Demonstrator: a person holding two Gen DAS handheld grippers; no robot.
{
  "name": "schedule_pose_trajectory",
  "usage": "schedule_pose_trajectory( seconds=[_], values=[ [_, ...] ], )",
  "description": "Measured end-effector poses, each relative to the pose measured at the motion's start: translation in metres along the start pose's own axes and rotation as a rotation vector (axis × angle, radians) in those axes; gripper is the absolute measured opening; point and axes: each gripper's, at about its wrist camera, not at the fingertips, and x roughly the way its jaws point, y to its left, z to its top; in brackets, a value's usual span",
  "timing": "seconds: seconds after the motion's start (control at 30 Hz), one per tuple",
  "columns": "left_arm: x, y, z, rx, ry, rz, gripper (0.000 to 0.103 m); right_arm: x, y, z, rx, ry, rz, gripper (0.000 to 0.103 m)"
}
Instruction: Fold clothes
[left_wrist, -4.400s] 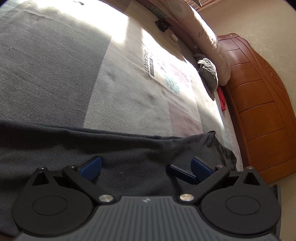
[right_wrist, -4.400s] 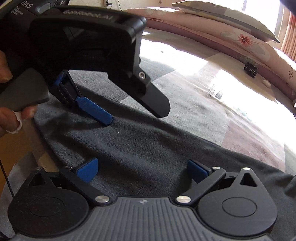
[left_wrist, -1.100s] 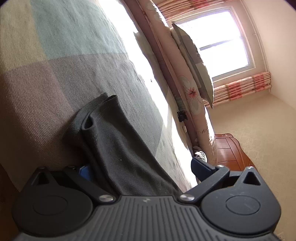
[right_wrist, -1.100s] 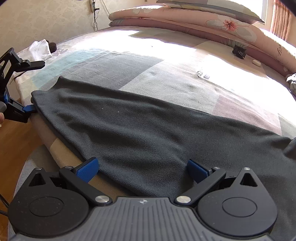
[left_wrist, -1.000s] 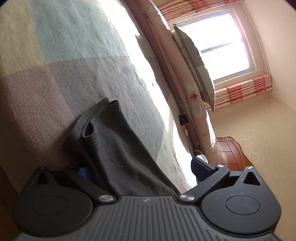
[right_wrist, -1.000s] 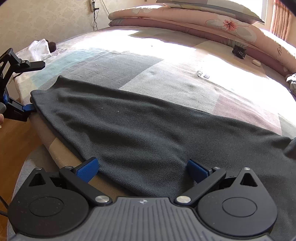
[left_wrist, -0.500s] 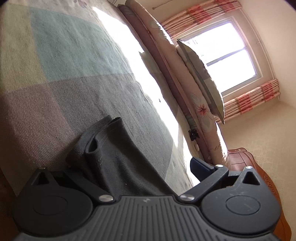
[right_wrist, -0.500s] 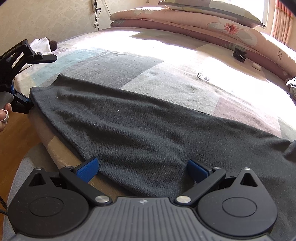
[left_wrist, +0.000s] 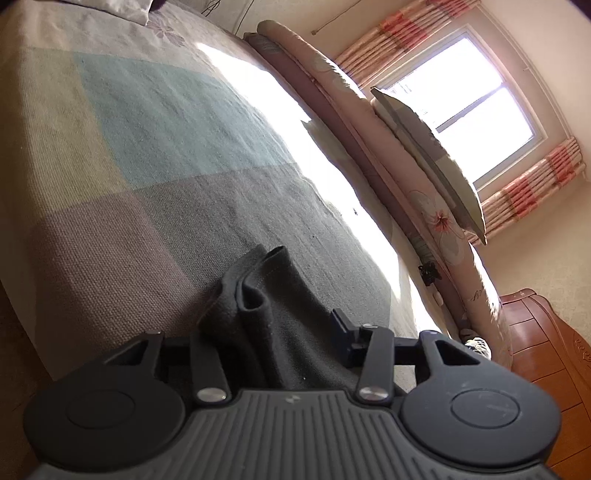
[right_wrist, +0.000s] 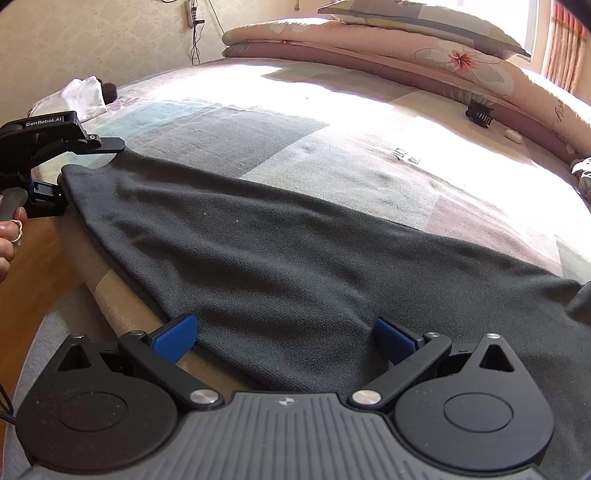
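Left hand-held gripper (left_wrist: 280, 332), seen from its own camera, has just been closing its jaws on a bunched corner of the dark grey garment (left_wrist: 273, 306); the cloth fills the gap between them, though I cannot tell whether the pads already press it. The garment runs off under the hand-held gripper along the near edge of the bed (left_wrist: 155, 155).

From the right wrist camera, the right hand-held gripper (right_wrist: 286, 338) stands spread over the near hem of the garment (right_wrist: 295, 258), pinching nothing. The cloth's long axis runs from the left hand-held gripper (right_wrist: 61, 173) at the far left corner across to the right. Each hand sits nearest its own end, so a fold likely carries one end toward the other.
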Motion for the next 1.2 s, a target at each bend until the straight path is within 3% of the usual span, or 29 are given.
schedule_pose_trajectory(
  seconds=[0.1, 0.27, 0.37, 0.47, 0.53, 0.63, 0.73, 0.87, 0.97, 1.2],
  values=[
    [-0.002, 0.005, -0.002, -0.008, -0.006, 0.024, 0.012, 0.0, 0.001, 0.0, -0.003, 0.001, -0.006, 0.103],
    [-0.003, 0.001, -0.005, 0.026, -0.014, 0.04, 0.006, -0.001, 0.0, 0.004, 0.002, 0.012, -0.002, 0.103],
    [-0.004, -0.005, -0.004, 0.047, -0.014, 0.045, 0.006, -0.009, -0.007, 0.013, 0.035, -0.01, 0.047, 0.103],
    [-0.008, -0.009, -0.001, 0.053, -0.021, 0.02, 0.006, -0.019, -0.017, 0.03, 0.11, -0.065, 0.166, 0.103],
    [-0.012, -0.011, 0.002, 0.058, -0.027, -0.001, 0.006, -0.018, -0.024, 0.046, 0.19, -0.078, 0.299, 0.103],
    [-0.017, -0.015, 0.003, 0.064, -0.033, -0.027, 0.006, 0.001, -0.032, 0.066, 0.337, -0.024, 0.506, 0.103],
    [-0.02, -0.02, 0.005, 0.068, -0.038, -0.053, 0.006, 0.032, -0.036, 0.081, 0.493, 0.068, 0.625, 0.103],
    [-0.024, -0.023, 0.009, 0.072, -0.037, -0.099, 0.006, 0.067, -0.034, 0.092, 0.606, 0.138, 0.675, 0.103],
    [-0.027, -0.025, 0.012, 0.08, -0.038, -0.124, 0.006, 0.084, -0.033, 0.096, 0.634, 0.164, 0.628, 0.103],
    [-0.027, -0.032, 0.015, 0.102, -0.036, -0.164, 0.006, 0.106, -0.038, 0.109, 0.694, 0.12, 0.589, 0.103]
  ],
)
